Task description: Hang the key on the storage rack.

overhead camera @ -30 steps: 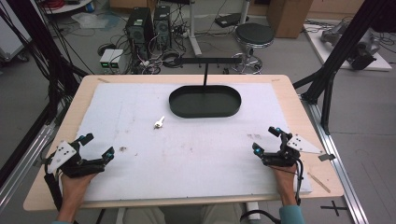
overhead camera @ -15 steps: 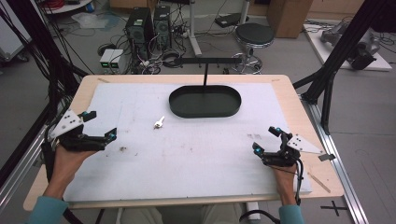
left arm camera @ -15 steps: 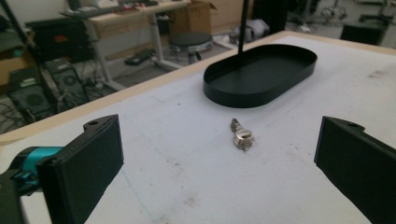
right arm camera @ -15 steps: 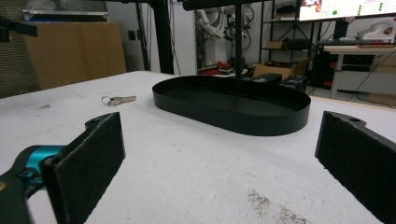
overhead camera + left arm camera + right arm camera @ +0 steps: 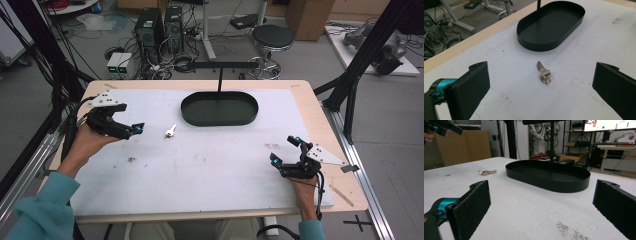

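Key (image 5: 544, 73), flat beside the tray (image 5: 554, 41): keep your left gripper (image 5: 131, 127) jaws wide, straddle it squarely, then close low.

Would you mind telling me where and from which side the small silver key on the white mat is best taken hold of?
Grip the small silver key by its wider head, across the flat sides' edges, coming down from above. It lies flat on the white mat, so only its thin edges offer purchase. The left gripper is open and already close beside it, so it seems the better choice; the thin blade looks harder to pinch.
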